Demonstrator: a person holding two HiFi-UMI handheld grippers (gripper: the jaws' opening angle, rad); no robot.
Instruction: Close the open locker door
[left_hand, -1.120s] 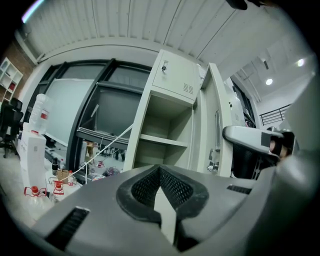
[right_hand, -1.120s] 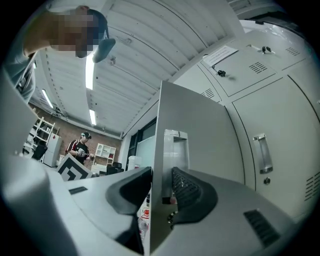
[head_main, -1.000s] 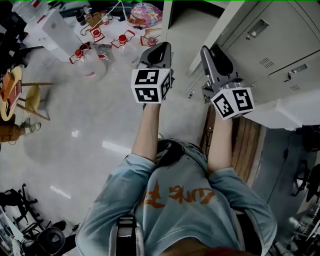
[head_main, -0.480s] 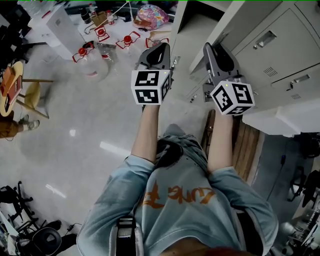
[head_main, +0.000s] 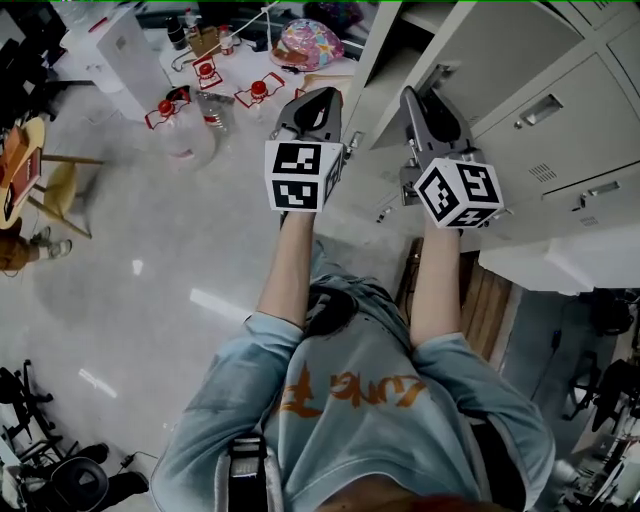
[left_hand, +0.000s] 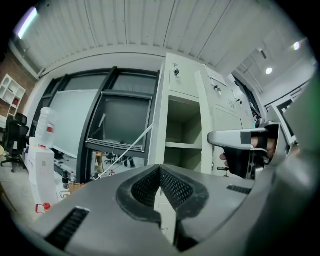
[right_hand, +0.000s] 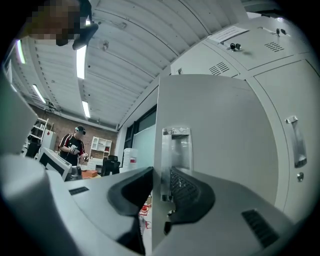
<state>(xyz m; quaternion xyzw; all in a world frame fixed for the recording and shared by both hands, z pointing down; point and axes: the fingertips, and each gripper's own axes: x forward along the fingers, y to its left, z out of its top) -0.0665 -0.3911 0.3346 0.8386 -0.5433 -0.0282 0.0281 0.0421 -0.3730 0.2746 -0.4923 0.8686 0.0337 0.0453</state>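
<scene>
Jaws of right tool (right_hand: 161, 176) just closing astride locker door (right_hand: 220, 130) edge; left tool (left_hand: 160, 171) clenched

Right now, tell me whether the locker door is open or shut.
Open: the locker door stands swung out edge-on, and the shelf inside is exposed.

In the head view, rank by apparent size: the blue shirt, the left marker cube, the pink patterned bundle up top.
1. Blue shirt.
2-3. Left marker cube and pink patterned bundle look alike; the cube is nearer, so unranked.
</scene>
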